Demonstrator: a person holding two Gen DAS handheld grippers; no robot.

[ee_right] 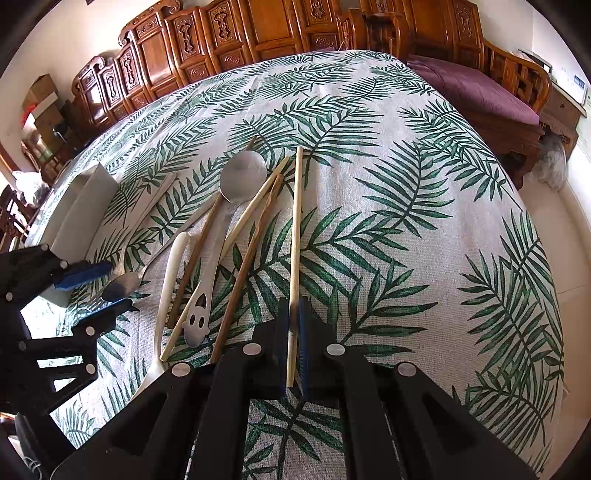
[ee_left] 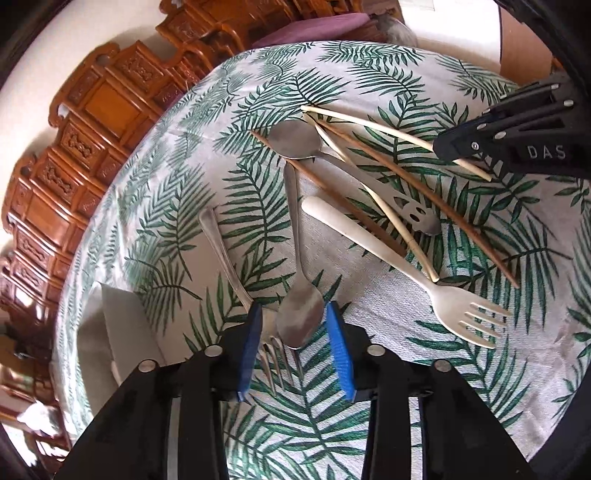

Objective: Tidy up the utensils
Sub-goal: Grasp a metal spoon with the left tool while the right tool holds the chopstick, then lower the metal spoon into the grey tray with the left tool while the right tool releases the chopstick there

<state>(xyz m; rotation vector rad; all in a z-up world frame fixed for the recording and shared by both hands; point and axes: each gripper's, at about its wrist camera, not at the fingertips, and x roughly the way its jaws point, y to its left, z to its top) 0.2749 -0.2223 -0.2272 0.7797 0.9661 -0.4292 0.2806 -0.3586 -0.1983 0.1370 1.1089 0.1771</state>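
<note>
Utensils lie in a loose pile on the leaf-print tablecloth (ee_left: 369, 369). My left gripper (ee_left: 294, 308) is open, and the bowl of a small steel spoon (ee_left: 300, 321) lies between its blue pads (ee_left: 338, 343); the left pad stands clear of it. A steel fork (ee_left: 225, 254) lies beneath, its tines under that gripper. My right gripper (ee_right: 294, 302) is shut on a pale chopstick (ee_right: 295, 229) that points away across the cloth. Beside it lie a large steel spoon with a cut-out handle (ee_right: 242, 173), a white plastic fork (ee_left: 406, 266), two brown chopsticks (ee_left: 424, 199) and another pale chopstick (ee_left: 388, 221).
A white open-topped box (ee_right: 85, 210) stands at the cloth's left edge, just beyond my left gripper (ee_right: 118, 284). Carved wooden cabinets (ee_right: 221, 33) and a bench with a purple cushion (ee_right: 472, 88) line the far wall. The cloth's right half carries no utensils.
</note>
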